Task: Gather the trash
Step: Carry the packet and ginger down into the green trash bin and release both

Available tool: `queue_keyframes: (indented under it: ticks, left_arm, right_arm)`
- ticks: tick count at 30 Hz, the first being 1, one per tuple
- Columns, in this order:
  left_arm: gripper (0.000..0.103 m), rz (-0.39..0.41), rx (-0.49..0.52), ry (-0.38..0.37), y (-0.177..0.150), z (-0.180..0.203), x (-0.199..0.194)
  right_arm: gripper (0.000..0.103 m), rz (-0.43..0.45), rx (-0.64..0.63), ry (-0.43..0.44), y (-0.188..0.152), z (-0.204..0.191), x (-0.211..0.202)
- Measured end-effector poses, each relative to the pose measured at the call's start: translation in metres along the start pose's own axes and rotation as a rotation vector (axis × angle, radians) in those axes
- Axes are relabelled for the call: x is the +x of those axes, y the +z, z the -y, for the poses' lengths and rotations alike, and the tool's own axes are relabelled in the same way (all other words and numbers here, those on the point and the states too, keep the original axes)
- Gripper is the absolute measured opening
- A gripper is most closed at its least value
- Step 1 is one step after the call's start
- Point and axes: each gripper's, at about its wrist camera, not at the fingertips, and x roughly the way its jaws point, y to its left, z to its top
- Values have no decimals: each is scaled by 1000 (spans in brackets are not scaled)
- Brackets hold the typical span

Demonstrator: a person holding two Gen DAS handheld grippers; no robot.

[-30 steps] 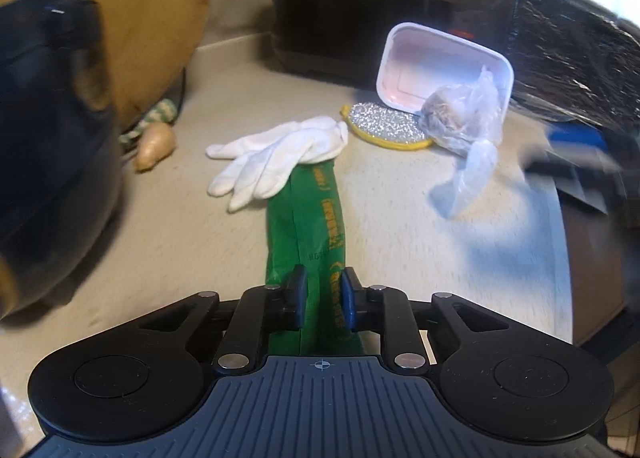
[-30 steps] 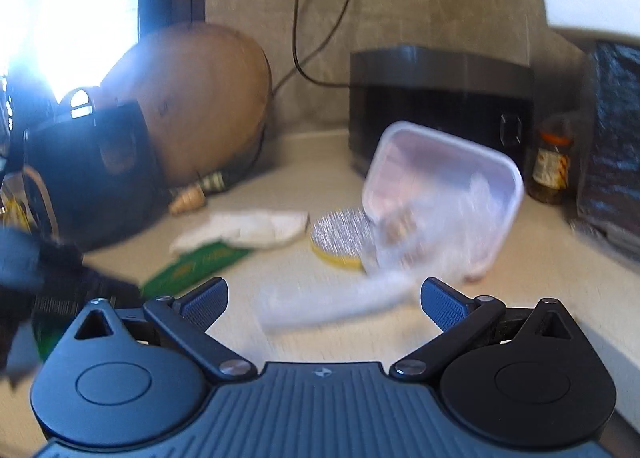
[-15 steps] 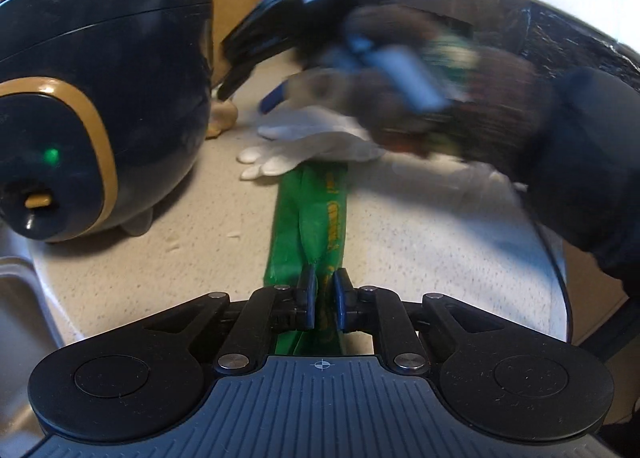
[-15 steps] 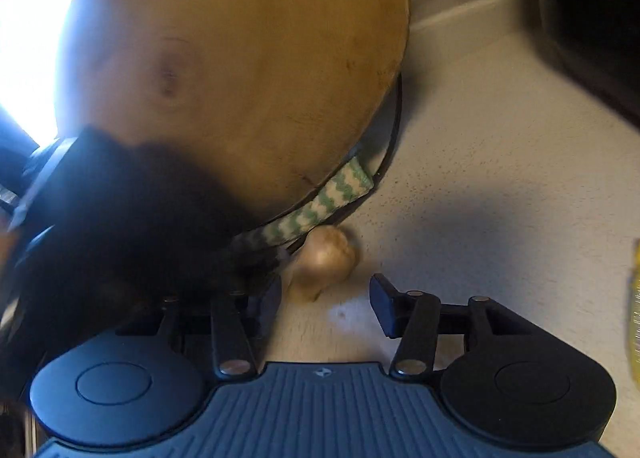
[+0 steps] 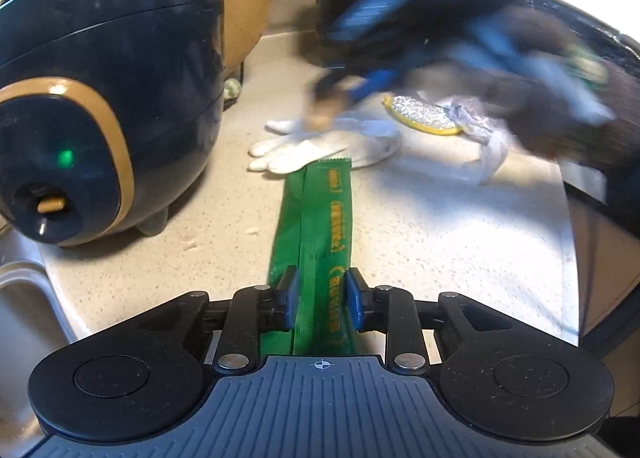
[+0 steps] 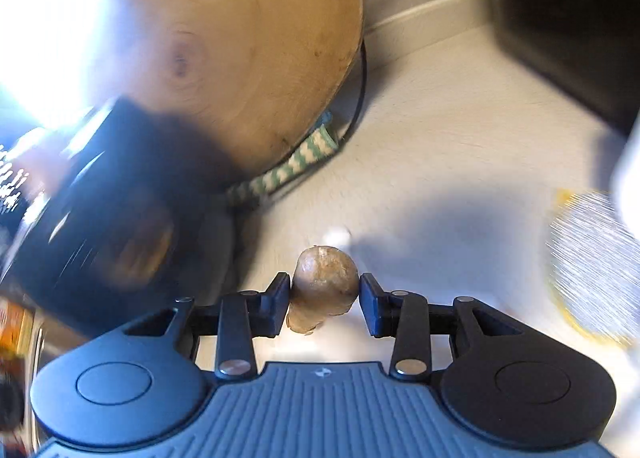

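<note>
Green wrapper (image 5: 320, 230): long, flat green sachet with yellow print; laid lengthwise on the tabletop (image 5: 440, 242), near end between the jaws of the left gripper (image 5: 321, 298), far end touching the white glove (image 5: 320, 145).
White glove: limp, lying flat, fingers pointing left.
Ginger piece (image 6: 324, 286): small, tan, knobbly; seen between the jaws of the right gripper (image 6: 324, 304), the left pad touching, the right pad just beside.
Plastic bag (image 5: 484, 137): clear, crumpled, partly blurred, beside a yellow-rimmed scouring pad (image 5: 424, 115).

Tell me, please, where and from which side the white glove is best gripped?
Probably at the cuff, coming from the right: the glove lies flat, fingers pointing left, and the cuff looks bunched and thicker, so likely easier to pinch than the flat fingers.
</note>
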Motion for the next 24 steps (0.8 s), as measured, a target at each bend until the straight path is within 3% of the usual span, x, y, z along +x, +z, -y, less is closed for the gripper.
queue_keyframes:
  ticks: [4, 8, 12, 17, 20, 24]
  left_arm:
    - [36, -33, 23, 11, 4, 8, 12]
    - [37, -46, 63, 50, 8, 18, 19]
    - [38, -7, 45, 57, 0, 21, 18]
    - [14, 41, -10, 66, -2, 18, 12]
    - [13, 75, -18, 92, 1, 29, -6]
    - [13, 141, 51, 122, 5, 58, -40]
  right_arm:
    - [37, -15, -8, -20, -46, 19, -43]
    - [37, -55, -1, -53, -85, 34, -59]
    - [37, 13, -45, -72, -108, 34, -76]
    - [37, 72, -48, -7, -130, 26, -103]
    - [37, 124, -72, 12, -148, 20, -129]
    - [37, 182, -76, 36, -170, 20, -160]
